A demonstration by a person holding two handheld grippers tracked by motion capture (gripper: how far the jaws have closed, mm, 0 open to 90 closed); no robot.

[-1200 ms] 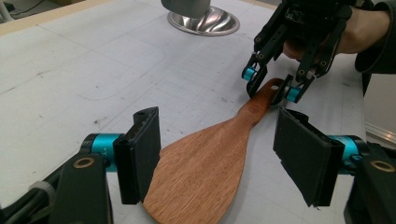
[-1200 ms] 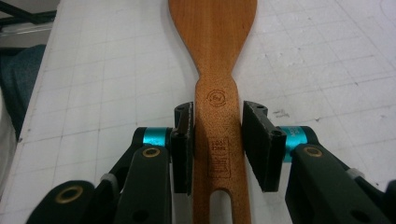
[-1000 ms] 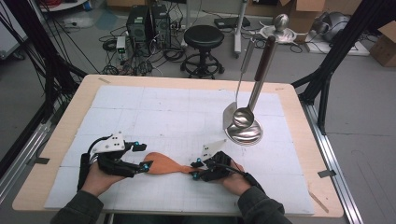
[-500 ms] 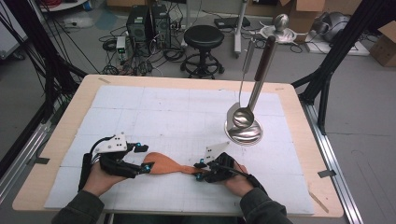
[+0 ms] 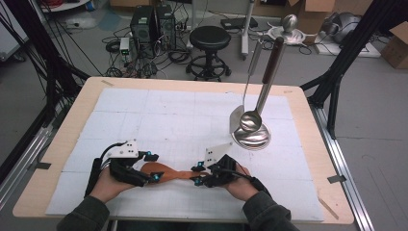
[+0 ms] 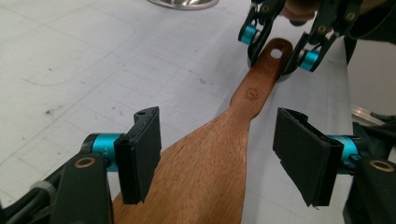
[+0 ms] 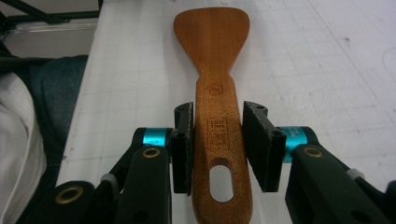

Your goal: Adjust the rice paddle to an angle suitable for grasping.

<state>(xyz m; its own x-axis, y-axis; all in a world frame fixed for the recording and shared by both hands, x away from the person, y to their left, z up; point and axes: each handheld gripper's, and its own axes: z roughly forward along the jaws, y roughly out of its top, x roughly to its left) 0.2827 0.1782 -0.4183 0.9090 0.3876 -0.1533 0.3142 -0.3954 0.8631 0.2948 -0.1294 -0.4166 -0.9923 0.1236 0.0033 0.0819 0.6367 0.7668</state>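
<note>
Between the jaws of the left gripper (image 6: 219, 158) lies the broad blade of a wooden spatula (image 6: 219, 163); those jaws stand wide, the left one touching the blade's edge, the right one apart from it. Farther along, the right gripper (image 7: 217, 147) has its jaws narrow around the handle near its hole, seemingly gripping it. Beyond both, a ladle (image 5: 251, 120) stands on the bench (image 5: 192, 86).

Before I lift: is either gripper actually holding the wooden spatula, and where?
The right gripper has the wooden spatula by its handle near the hole. The left gripper stands open around the blade.
</note>
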